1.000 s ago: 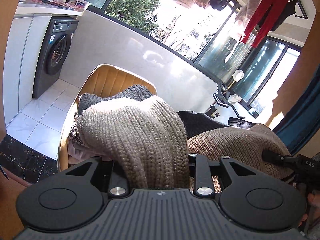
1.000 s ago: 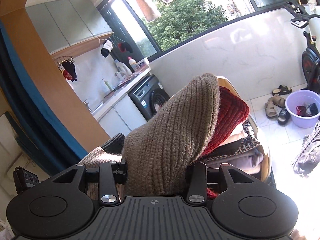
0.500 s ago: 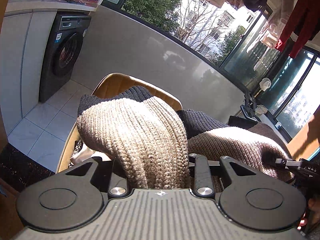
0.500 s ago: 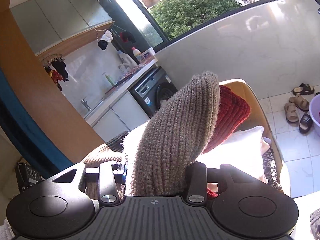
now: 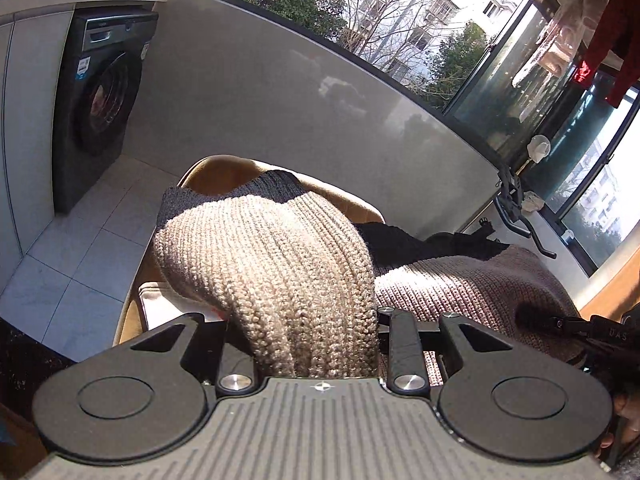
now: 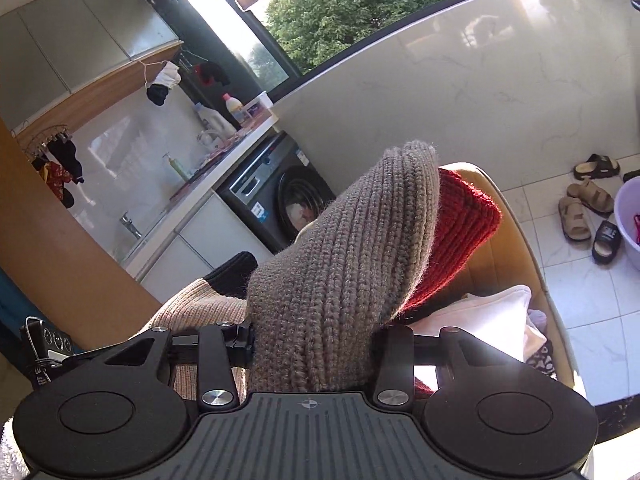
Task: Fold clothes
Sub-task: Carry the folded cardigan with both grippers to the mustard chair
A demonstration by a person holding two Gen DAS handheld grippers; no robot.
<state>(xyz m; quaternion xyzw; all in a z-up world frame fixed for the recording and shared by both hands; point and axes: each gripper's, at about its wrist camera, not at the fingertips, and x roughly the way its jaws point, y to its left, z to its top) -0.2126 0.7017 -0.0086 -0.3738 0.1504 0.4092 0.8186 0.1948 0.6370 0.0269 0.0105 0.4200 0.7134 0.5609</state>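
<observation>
Both grippers, left gripper (image 5: 308, 336) and right gripper (image 6: 312, 344), clench a chunky beige knit sweater (image 5: 280, 264) at lower centre frame above the tan chair (image 5: 224, 172); keeping grips level should prevent sagging.

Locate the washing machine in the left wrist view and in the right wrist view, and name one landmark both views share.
Left wrist view: the washing machine stands at the far left, under the counter, beyond the knitted sweater.
Right wrist view: the washing machine sits near the middle, just left of the sweater's raised fold.
Shared landmark: the tan chair behind the sweater.
</observation>
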